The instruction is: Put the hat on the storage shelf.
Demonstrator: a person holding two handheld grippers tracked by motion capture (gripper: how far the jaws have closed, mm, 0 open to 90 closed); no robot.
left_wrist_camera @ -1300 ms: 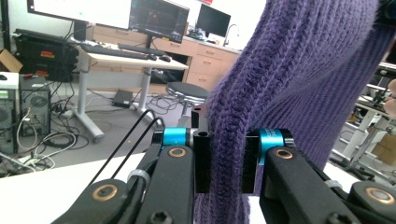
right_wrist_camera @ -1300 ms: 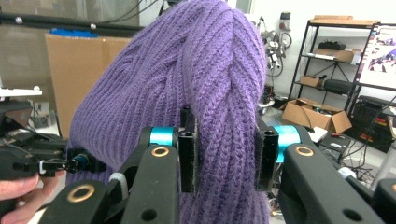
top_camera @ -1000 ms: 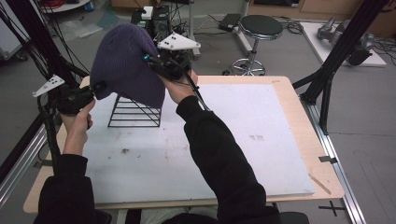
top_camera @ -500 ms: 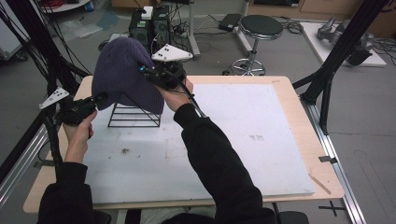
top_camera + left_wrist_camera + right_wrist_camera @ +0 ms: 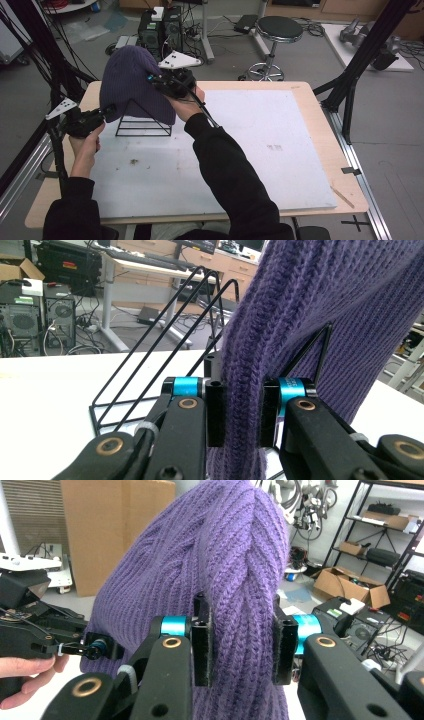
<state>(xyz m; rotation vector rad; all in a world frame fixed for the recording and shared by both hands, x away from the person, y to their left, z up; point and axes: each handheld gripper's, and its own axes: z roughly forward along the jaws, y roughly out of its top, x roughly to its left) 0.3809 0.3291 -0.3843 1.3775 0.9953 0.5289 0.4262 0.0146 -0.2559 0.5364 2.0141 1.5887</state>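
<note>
The purple knit beanie (image 5: 132, 82) is hanging over the black wire rack (image 5: 143, 122) near the table's (image 5: 300, 150) far left; the left gripper (image 5: 106, 111) and right gripper (image 5: 156, 82) are each pinching its knit; judging by this, draping is underway, and lowering evenly comes next.

light: even, bright indoor — shadows: soft | high view: slightly soft, grainy | gripper views: sharp

You have no readable text, label, brand, number or sign anywhere here; any print on the distant background boxes is too small and blurred to make out.
</note>
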